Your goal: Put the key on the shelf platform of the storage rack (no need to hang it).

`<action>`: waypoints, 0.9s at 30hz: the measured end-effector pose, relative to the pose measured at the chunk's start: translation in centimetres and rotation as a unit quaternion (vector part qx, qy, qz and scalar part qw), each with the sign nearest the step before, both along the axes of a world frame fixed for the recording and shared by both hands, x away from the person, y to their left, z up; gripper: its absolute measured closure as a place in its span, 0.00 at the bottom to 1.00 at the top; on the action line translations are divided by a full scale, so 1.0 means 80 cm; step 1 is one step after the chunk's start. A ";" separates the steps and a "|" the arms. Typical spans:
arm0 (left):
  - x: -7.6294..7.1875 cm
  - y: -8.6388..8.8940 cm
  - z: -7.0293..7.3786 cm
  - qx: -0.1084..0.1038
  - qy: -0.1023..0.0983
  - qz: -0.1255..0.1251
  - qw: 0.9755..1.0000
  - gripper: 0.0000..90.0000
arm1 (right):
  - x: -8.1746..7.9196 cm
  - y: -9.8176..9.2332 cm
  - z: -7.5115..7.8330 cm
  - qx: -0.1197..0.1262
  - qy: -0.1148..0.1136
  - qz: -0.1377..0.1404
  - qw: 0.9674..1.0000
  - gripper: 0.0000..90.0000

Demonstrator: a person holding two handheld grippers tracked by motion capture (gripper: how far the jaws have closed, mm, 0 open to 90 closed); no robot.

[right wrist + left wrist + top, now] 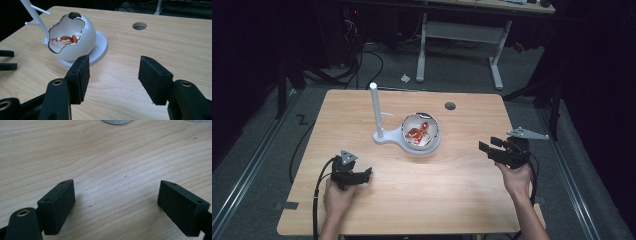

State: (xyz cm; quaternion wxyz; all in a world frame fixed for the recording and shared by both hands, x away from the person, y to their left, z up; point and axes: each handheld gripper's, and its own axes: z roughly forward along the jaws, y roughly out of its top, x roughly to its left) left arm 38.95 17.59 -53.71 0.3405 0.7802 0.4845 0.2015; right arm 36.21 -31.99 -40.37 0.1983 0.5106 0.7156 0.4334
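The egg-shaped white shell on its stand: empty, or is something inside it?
Not empty. Through the jagged opening of the white shell, a small red-orange object lies inside; the high view shows it too. What it is, I cannot tell.

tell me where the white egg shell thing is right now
In the high view the white egg-shaped shell sits mid-table on a white base, right of the white post, ahead of and between both grippers.

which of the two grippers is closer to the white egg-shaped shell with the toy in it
The right gripper. Its jaws point at the egg-shaped shell, while the left gripper sits farther back toward the table's near edge.
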 end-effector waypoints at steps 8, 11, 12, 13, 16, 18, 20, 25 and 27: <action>0.000 0.000 0.000 0.000 0.000 0.000 1.000 0.17 | -0.006 0.001 -0.010 -0.001 0.003 0.004 1.000 0.47; 0.000 0.000 0.000 0.000 0.000 0.000 1.000 0.17 | -0.009 0.000 -0.016 0.003 0.003 0.002 1.000 0.47; 0.000 0.000 0.000 0.000 0.000 0.000 1.000 0.17 | -0.010 0.000 -0.019 0.006 0.004 0.002 1.000 0.47; 0.000 0.000 0.000 0.000 0.000 0.000 1.000 0.17 | -0.010 0.000 -0.021 0.009 0.007 0.000 1.000 0.47; 0.000 0.000 0.000 0.001 0.000 0.000 1.000 0.17 | -0.011 0.000 -0.027 0.011 0.011 0.002 1.000 0.48; 0.000 0.000 0.000 0.001 0.000 0.000 1.000 0.17 | -0.011 0.000 -0.031 0.012 0.013 0.002 1.000 0.47; 0.000 0.000 0.000 0.001 0.000 0.000 1.000 0.17 | -0.013 0.002 -0.035 0.013 0.015 0.002 1.000 0.48; 0.000 0.000 0.000 0.001 0.001 0.000 1.000 0.17 | -0.014 0.003 -0.043 0.015 0.023 0.002 1.000 0.48; 0.000 0.000 0.000 0.001 0.000 0.000 1.000 0.17 | -0.014 0.004 -0.046 0.017 0.027 0.002 0.999 0.48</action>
